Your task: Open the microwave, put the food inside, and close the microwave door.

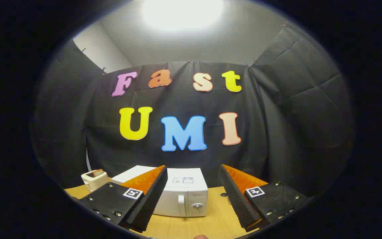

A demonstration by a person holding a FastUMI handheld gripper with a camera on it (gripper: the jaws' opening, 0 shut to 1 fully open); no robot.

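the gripper (192, 172) hangs above the wooden surface (217, 219) with its two fingers (151, 199) spread wide apart and nothing held between them; ahead of the fingers, in the gap between them, stands the white microwave (186, 196), its door shut, a handle (181, 205) upright on the front and a round knob (197, 205) just to the side of it; part of the microwave's front is hidden behind one finger; off to the side, near the cloth wall (270, 132), stands a small cream toaster (94, 179) with something brownish sitting in its top slot; whether that is the food i cannot tell; a small dark spot (223, 194) lies on the surface beside the microwave; a bright ceiling light (181, 13) glares overhead.
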